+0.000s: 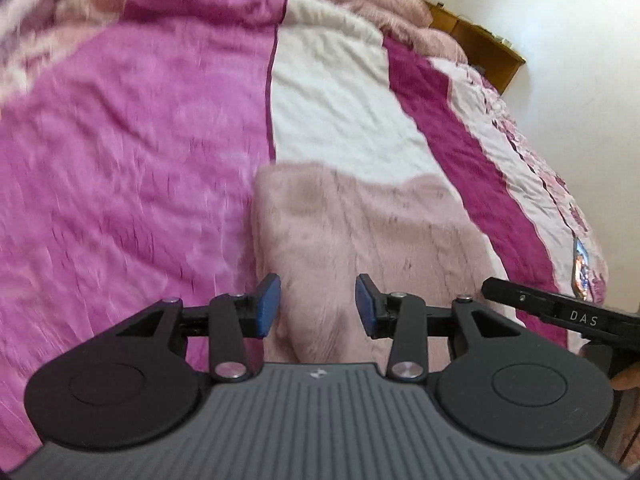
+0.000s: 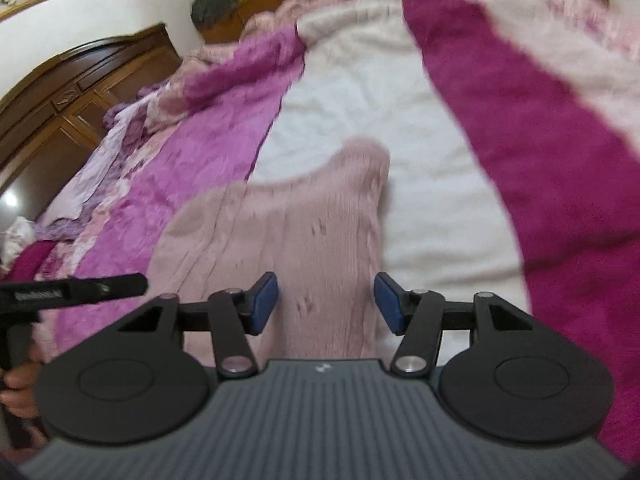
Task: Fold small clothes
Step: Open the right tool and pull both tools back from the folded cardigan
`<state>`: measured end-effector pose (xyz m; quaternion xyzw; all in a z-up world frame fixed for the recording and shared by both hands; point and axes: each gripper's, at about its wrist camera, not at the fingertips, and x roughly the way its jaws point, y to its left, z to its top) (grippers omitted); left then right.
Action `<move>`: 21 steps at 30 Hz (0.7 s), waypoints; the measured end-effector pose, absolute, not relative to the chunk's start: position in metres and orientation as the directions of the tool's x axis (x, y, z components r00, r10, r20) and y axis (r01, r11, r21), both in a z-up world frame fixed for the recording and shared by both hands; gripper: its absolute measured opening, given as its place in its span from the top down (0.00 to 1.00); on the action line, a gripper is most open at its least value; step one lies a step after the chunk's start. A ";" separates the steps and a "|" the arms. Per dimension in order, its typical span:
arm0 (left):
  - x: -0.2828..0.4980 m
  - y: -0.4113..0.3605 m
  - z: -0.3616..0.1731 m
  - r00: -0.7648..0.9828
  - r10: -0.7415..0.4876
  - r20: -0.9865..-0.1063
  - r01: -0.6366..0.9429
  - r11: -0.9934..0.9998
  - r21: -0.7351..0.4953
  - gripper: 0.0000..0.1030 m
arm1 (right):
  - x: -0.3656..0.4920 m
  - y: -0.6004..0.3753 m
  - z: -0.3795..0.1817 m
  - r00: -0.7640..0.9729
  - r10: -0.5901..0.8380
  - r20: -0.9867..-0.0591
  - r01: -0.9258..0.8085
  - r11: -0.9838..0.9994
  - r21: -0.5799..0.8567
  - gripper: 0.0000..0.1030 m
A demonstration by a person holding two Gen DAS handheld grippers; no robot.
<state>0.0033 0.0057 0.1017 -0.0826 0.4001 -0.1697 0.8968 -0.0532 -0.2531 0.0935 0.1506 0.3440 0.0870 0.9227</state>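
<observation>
Both the left gripper and the right gripper hover with fingers half open and empty over the pink garment on the bed, so the next move seems to be to lower and grasp its near edge for a fold.

Your pale pink knitted garment, ribbed and fuzzy, lying flat on the bed in front of you, far edge curved, straddling the magenta and white stripes

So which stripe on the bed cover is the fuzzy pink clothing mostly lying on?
The white stripe in the middle. The pale pink garment covers its near end, with the purple stripe on one side and the dark magenta stripe on the other.
</observation>
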 end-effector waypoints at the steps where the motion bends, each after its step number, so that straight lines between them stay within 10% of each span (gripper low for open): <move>1: 0.001 0.002 0.106 0.635 -0.366 -0.680 0.254 0.931 -0.264 0.57 | -0.053 -0.250 0.095 0.757 0.259 -0.600 -0.073 0.946 0.317 0.66; 5: 0.001 -0.016 0.106 0.638 -0.364 -0.678 0.309 0.928 -0.207 0.70 | -0.044 -0.237 0.087 0.740 0.271 -0.615 -0.119 0.953 0.277 0.70; 21: 0.010 -0.024 0.073 0.613 -0.248 -0.750 0.239 0.963 -0.123 0.69 | -0.044 -0.234 0.075 0.737 0.252 -0.627 -0.065 0.950 0.306 0.64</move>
